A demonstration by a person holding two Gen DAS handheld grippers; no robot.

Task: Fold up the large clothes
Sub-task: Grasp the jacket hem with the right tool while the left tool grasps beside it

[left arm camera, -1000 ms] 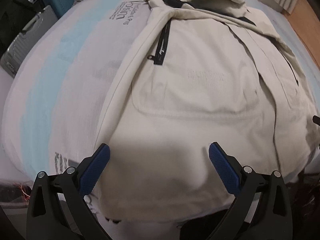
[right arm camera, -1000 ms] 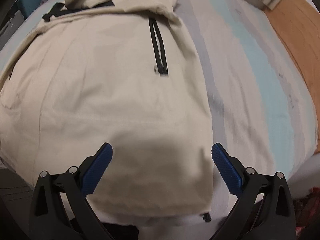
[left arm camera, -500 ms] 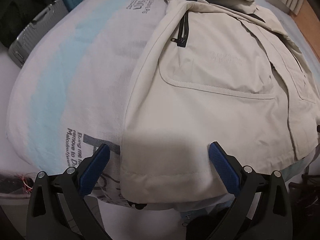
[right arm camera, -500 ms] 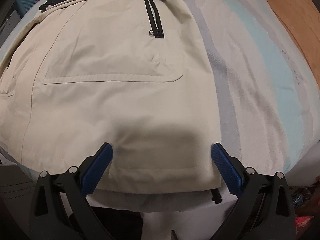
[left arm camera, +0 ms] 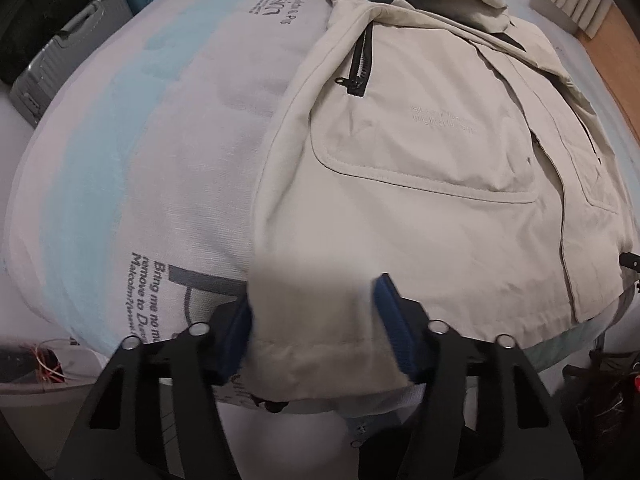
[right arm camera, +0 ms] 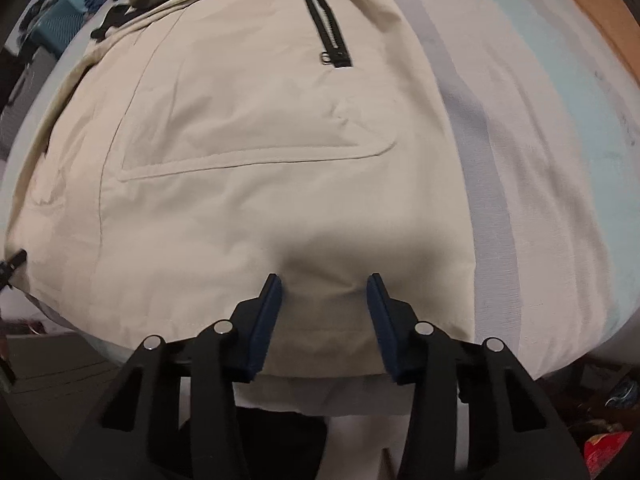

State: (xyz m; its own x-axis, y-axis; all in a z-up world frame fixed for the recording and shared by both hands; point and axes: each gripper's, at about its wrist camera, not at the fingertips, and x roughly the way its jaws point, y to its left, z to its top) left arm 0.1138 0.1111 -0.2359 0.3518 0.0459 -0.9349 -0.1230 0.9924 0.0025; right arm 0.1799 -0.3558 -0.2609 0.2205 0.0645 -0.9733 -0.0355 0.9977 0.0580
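Observation:
A beige jacket (left arm camera: 420,152) with black zip pockets lies flat on a mattress, hood at the far end; it also fills the right wrist view (right arm camera: 248,160). My left gripper (left arm camera: 314,312) straddles the jacket's near left hem corner, jaws half closed with fabric between the blue pads. My right gripper (right arm camera: 322,304) straddles the near right part of the hem, jaws narrowed around a raised fold of fabric. Neither pair of pads has met.
The mattress (left arm camera: 132,160) has white and light-blue stripes and printed text. Suitcases (left arm camera: 60,72) and clothes stand at the far left. Wooden floor (right arm camera: 592,4) lies to the right. Dark clutter (left arm camera: 600,400) sits below the near edge.
Both grippers have dropped onto the jacket's near hem and their jaws have narrowed from wide open to partly closed around the fabric.

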